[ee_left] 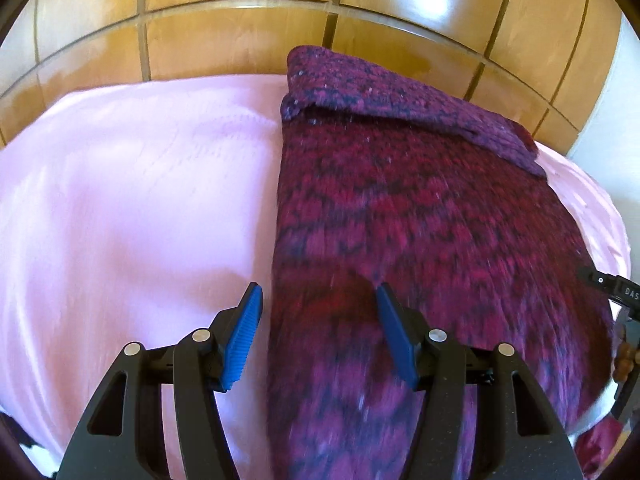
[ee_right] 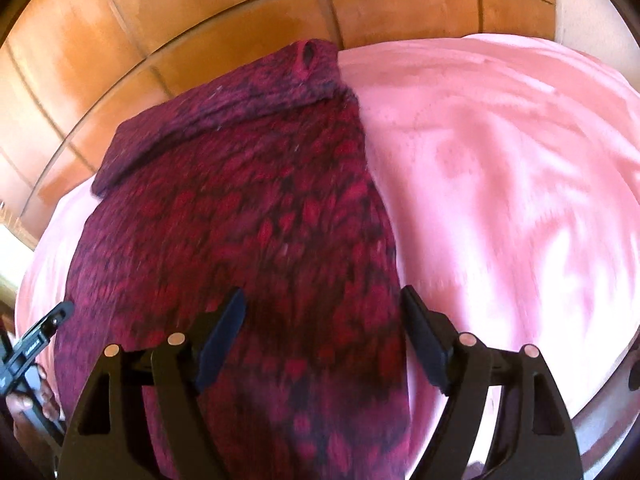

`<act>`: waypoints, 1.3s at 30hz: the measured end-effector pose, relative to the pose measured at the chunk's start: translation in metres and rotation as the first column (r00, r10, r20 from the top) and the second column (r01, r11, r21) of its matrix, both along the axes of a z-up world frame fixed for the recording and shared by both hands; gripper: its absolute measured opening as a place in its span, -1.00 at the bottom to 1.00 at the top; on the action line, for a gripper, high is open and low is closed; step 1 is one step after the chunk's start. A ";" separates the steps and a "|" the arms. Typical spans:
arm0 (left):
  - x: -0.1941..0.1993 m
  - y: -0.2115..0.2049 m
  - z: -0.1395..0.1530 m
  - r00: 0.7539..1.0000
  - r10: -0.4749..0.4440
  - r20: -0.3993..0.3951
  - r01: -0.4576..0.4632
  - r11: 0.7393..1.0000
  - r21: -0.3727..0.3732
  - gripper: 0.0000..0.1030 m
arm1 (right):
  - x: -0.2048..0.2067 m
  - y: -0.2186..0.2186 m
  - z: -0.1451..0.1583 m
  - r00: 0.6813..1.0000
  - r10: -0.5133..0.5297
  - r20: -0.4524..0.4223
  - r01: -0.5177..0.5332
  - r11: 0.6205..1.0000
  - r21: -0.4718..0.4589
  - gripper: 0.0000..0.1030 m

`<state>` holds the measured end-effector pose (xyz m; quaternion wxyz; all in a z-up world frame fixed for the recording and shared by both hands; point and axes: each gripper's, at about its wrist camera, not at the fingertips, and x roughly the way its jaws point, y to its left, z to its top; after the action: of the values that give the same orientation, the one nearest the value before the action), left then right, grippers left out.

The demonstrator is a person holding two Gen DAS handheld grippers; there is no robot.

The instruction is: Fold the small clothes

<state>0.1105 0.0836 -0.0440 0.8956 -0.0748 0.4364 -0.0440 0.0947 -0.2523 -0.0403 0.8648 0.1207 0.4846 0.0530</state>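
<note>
Hovering low over the near end of the garment, the left gripper point(ee_left: 318, 296) has its two blue-padded fingers spread wide, with nothing between them. Its left fingertip point(ee_left: 250, 304) sits over bare pink cloth, and its right fingertip point(ee_left: 386, 300) sits over the knit, so the garment's long left edge runs up between the jaws. Whether the pads touch the fabric cannot be told.

The right gripper point(ee_right: 322, 300) is likewise released, jaws well apart and empty. Its left finger point(ee_right: 230, 320) lies over the knit, its right finger point(ee_right: 416, 316) just at the garment's right edge where the pink cloth begins. Each gripper shows at the margin of the other's view: the right gripper's black body at the far right edge of the left wrist view, the left gripper's at the lower left of the right wrist view, with a bit of the holding hand point(ee_right: 40, 396) visible there.

Lying flat and lengthwise, away from both cameras, is the knitted sweater point(ee_left: 420, 208), mottled magenta, red and dark purple. A sleeve point(ee_left: 400, 96) is folded across its far end, cuff opening point(ee_right: 307, 56) facing the right wrist camera. Beneath it spreads a pink blanket point(ee_left: 128, 184), lightly creased. Beyond the blanket's far edge is an orange-brown tiled floor point(ee_left: 224, 44) with dark grout lines and bright glare patches.
</note>
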 end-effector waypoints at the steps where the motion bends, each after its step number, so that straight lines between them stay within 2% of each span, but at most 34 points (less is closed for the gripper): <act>1: -0.004 0.002 0.000 1.000 -0.009 -0.005 0.009 1.000 -0.007 0.12 | -0.008 -0.001 0.001 1.000 0.017 -0.006 -0.017 1.000 0.007 0.52; 5: -0.037 0.013 -0.001 0.997 -0.070 -0.036 0.068 0.997 -0.047 0.12 | -0.034 0.000 0.003 0.997 0.070 -0.026 -0.069 0.997 0.033 0.50; 11: -0.077 0.013 -0.002 0.984 -0.163 -0.076 0.157 0.984 -0.080 0.12 | -0.072 0.005 -0.004 0.987 0.134 -0.088 -0.131 0.990 0.046 0.31; 15: -0.091 0.005 -0.009 0.972 -0.213 -0.104 0.204 0.975 -0.088 -0.10 | -0.089 0.005 -0.011 0.982 0.143 -0.122 -0.135 0.988 0.071 0.14; 17: -0.093 0.005 -0.010 0.969 -0.223 -0.106 0.215 0.973 -0.081 -0.30 | -0.091 0.004 -0.013 0.983 0.137 -0.122 -0.127 0.988 0.082 0.03; 19: -0.094 0.007 -0.007 0.969 -0.227 -0.096 0.219 0.971 -0.093 -0.58 | -0.091 0.004 -0.012 0.981 0.144 -0.127 -0.134 0.988 0.080 -0.18; 21: -0.092 0.010 0.000 0.969 -0.234 -0.079 0.223 0.967 -0.121 -0.64 | -0.092 0.007 -0.006 0.978 0.163 -0.126 -0.156 0.986 0.067 -0.51; 23: -0.092 0.016 0.010 0.969 -0.243 -0.052 0.231 0.957 -0.174 -0.66 | -0.090 0.009 0.006 0.979 0.173 -0.106 -0.167 0.984 0.062 -0.58; 28: -0.074 0.032 0.038 0.970 -0.240 0.027 0.236 0.918 -0.318 -0.70 | -0.080 0.010 0.042 0.985 0.175 0.006 -0.174 0.975 0.138 -0.62; 31: -0.056 0.031 0.050 0.969 -0.238 0.074 0.248 0.898 -0.363 -0.71 | -0.062 0.007 0.056 0.987 0.149 0.065 -0.159 0.970 0.186 -0.62; 35: -0.015 0.026 0.058 0.971 -0.208 0.114 0.237 0.889 -0.393 -0.72 | -0.031 0.001 0.058 0.989 0.105 0.101 -0.125 0.967 0.221 -0.63; 39: 0.033 0.029 0.053 0.984 -0.153 0.097 0.179 0.889 -0.422 -0.72 | 0.005 0.002 0.058 0.991 0.065 0.116 -0.089 0.971 0.223 -0.63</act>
<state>0.1437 0.1121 0.0094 0.8629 -0.2309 0.3934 -0.2175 0.0995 -0.2504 0.0180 0.8675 0.1970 0.4322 0.1481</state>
